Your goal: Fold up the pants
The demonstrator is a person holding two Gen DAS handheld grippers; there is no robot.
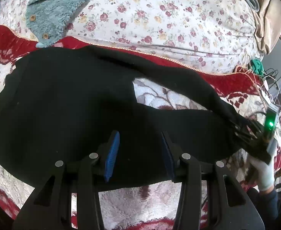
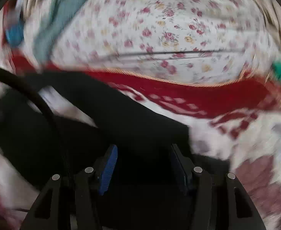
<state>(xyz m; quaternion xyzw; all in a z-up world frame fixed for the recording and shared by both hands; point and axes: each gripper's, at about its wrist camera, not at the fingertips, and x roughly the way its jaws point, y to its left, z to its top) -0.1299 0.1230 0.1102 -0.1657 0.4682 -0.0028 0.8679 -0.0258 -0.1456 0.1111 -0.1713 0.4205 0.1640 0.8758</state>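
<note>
Left hand-held gripper [image 1: 138, 153] hovers parted over the black pants [image 1: 63, 99], right hand-held gripper [image 2: 143, 167] parted too, lining up a fold.

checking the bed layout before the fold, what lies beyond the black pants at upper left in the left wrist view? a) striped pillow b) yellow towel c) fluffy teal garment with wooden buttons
c: a fluffy teal garment with wooden buttons lies beyond the black pants.

Matt black cloth pants [image 1: 63, 99], fluffy teal fleece jacket [image 1: 48, 9], plush blanket [image 1: 136, 201]
</note>
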